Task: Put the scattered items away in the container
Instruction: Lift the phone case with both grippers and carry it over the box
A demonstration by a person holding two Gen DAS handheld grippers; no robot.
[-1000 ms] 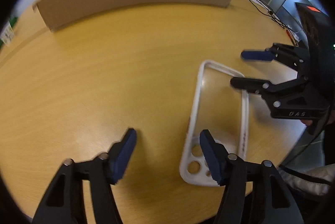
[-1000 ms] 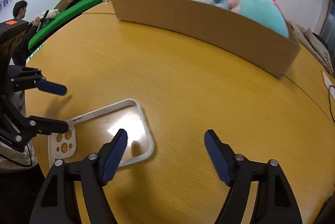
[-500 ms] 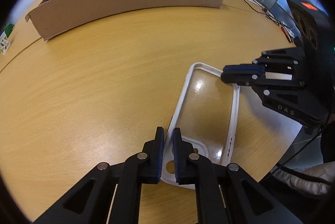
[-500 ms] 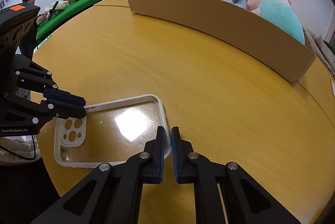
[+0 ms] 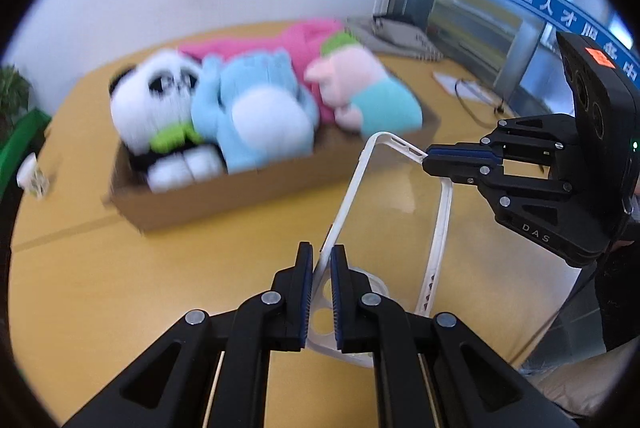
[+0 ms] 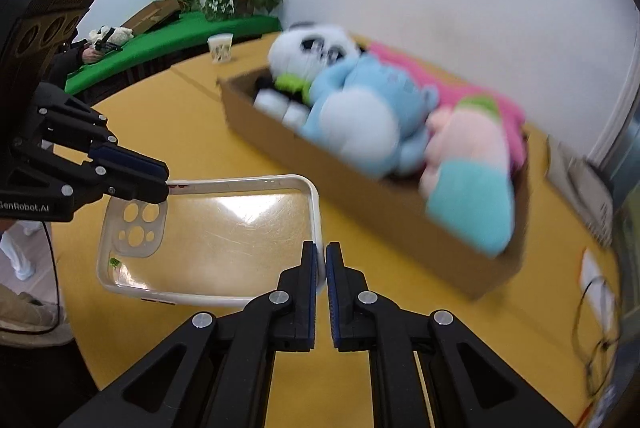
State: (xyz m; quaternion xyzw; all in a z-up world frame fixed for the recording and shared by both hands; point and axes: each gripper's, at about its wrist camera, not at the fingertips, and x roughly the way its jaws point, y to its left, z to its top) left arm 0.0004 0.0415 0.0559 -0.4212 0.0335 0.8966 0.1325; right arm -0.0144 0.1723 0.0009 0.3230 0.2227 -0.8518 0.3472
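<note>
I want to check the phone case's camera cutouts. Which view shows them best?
The right wrist view: the phone case faces it flat, cutouts unobstructed. In the left wrist view the left hand-held gripper partly hides them.

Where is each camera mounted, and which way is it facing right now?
Left wrist: on the left tongs, looking along them at the phone case and cardboard box; right tongs show.
Right wrist: on the right tongs, facing the same case; left tongs show.
Shared: case, box, plush toys, table.
</note>
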